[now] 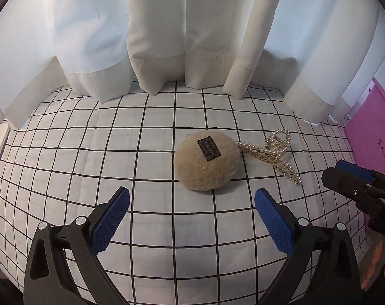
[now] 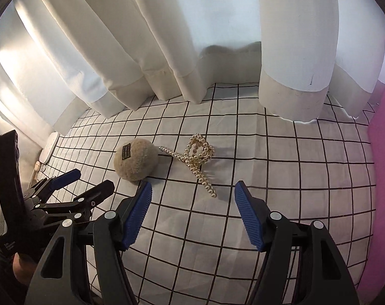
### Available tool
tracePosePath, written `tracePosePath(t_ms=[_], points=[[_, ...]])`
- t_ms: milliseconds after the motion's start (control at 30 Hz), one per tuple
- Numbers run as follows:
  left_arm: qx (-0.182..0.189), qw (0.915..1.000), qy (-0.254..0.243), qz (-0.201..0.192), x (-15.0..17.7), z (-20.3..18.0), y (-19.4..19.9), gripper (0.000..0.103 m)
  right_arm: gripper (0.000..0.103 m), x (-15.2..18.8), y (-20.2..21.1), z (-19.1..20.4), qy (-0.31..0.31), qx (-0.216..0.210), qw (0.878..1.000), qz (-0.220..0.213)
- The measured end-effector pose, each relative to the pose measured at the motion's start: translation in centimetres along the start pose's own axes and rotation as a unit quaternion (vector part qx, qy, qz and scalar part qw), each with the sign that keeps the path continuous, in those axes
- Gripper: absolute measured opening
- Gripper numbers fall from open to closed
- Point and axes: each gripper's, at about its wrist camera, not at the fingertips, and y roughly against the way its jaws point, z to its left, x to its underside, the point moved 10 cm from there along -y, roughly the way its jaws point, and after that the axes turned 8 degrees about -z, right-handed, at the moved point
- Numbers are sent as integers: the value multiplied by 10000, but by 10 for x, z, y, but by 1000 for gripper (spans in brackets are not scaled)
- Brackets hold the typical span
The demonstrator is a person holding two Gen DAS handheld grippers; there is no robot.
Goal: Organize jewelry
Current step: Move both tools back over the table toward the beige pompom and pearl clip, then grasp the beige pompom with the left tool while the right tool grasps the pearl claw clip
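In the left wrist view, the left gripper (image 1: 192, 212) was held wide apart with nothing between its blue pads. It was kept just above the checked cloth (image 1: 146, 137), near a fluffy beige pouch (image 1: 207, 161). The pouch was probably lined up between the pads so it could be grabbed next. A pearl hair claw (image 1: 271, 152) lay touching the pouch on its right side. The right gripper (image 1: 350, 178) could be seen at the right edge. White curtains (image 1: 157, 38) hung behind.

In the right wrist view, the right gripper (image 2: 192, 198) was also spread apart and empty. The hair claw (image 2: 198, 161) was seen just ahead of it, likely its target. The pouch (image 2: 136, 162) sat to the left, near the left gripper (image 2: 90, 181). A pink sheet (image 2: 382, 178) stood at the right.
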Motion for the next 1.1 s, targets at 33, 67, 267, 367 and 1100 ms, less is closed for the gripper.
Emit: tracePosePath(t_ms=[33,67,267,367,1100], points=[[7,10000,-31,21,1,0,-5,97,65,1,-6,0,15,-11,10000,42],[12,10000,-61,30,1,-1,-8,97,65,0,-10,-1,32,-2,10000,70],[-4,9998,-192,113,2,-1,-27,97,65,3,-35,-6,174,24,9996,223],[-38,9997,-188,141,3,0,-35,97,65,4,-47,-7,245,39,9994,259],[-298,9982,-500,170,0,-9,-72,97,64,-4,-90,-8,686,202,9966,417]])
